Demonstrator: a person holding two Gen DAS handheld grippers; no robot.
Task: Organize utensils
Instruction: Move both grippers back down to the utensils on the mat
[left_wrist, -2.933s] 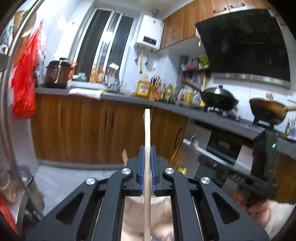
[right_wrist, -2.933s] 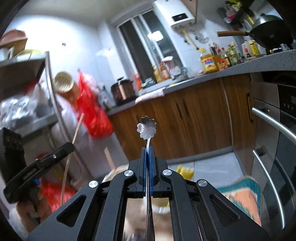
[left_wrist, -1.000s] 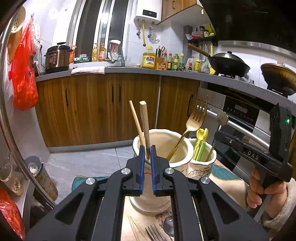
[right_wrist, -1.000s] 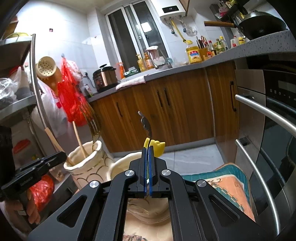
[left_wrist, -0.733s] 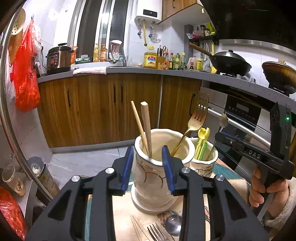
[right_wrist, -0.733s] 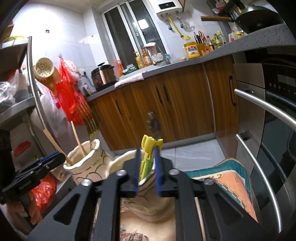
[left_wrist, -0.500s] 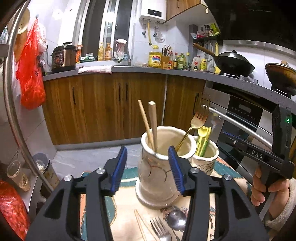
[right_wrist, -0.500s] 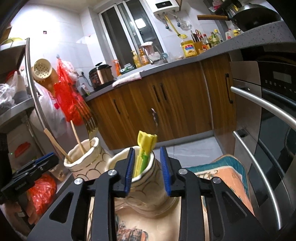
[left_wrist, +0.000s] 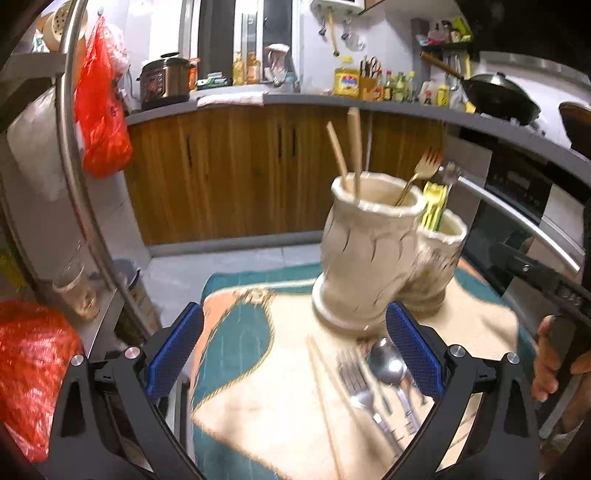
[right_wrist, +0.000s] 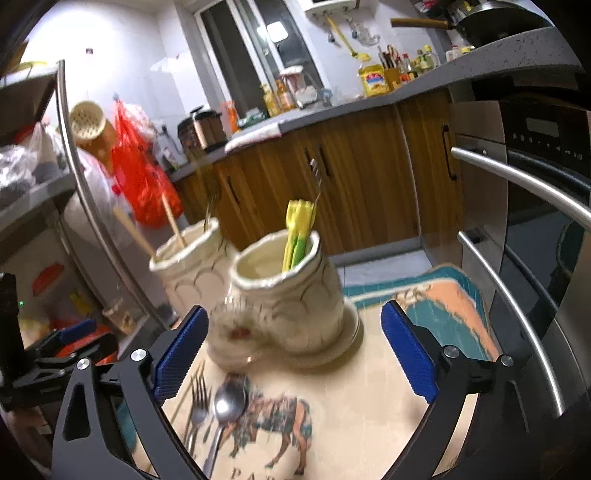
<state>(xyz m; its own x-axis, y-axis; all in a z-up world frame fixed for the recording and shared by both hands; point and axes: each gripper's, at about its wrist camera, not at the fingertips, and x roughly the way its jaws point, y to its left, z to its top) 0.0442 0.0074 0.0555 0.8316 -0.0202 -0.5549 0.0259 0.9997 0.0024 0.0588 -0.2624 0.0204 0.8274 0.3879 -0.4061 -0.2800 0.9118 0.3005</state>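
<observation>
Two cream ceramic holders stand on a patterned mat. The taller holder holds two wooden chopsticks and a gold fork. The shorter holder holds yellow-green plastic utensils and a thin metal spoon handle. On the mat lie a spoon, a fork and a chopstick; the spoon and fork also show in the right wrist view. My left gripper is open and empty, near the mat. My right gripper is open and empty before the shorter holder.
A metal shelf post and red bags stand left of the table. An oven with steel handles is at the right. Wooden cabinets line the back. The other hand-held gripper shows at the right edge.
Both grippers opened and let go: the chopstick now stands in the taller holder, the flower-handled spoon in the shorter one. Both grippers pulled back and opened wide; the left view shifted left.
</observation>
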